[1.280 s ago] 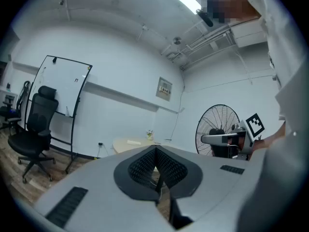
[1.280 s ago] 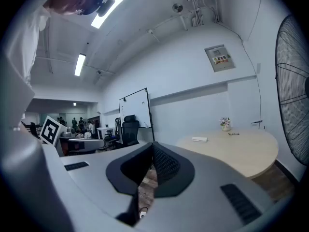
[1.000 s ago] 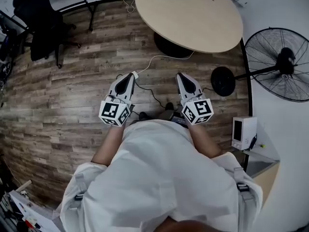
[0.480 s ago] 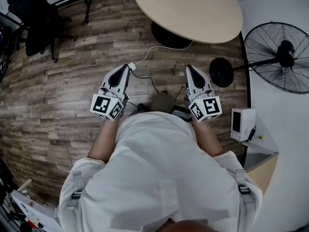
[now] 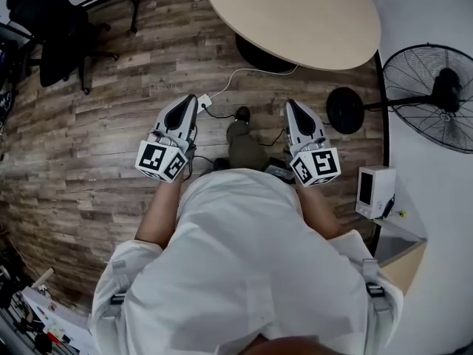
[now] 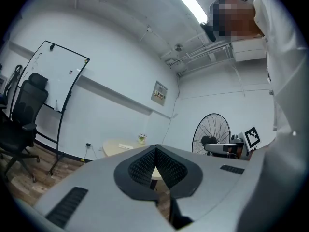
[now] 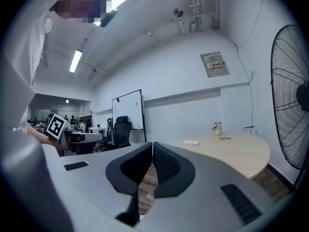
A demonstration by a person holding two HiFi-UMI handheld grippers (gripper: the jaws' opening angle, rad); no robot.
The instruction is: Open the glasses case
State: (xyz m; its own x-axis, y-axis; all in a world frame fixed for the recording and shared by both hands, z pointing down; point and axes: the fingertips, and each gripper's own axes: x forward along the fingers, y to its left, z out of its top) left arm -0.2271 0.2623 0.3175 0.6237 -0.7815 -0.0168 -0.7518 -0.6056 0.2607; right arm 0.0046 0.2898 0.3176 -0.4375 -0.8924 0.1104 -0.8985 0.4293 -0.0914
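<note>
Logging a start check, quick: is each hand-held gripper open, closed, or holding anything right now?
Left hand-held gripper: closed, nothing between its jaws.
Right hand-held gripper: closed, nothing between its jaws.

I find no word or number that I can read. The left cube point(image 5: 160, 160), on my left gripper point(image 5: 192, 100), and the right cube point(image 5: 316, 166), on my right gripper point(image 5: 290, 103), carry only black-and-white square patterns, no letters. A small plate point(image 7: 214, 64) on the white wall point(image 7: 183, 81) has a touch of red and lines of print too small to make out. The whiteboard point(image 6: 54, 79) bears one small dark mark near its right edge, which I cannot read
</note>
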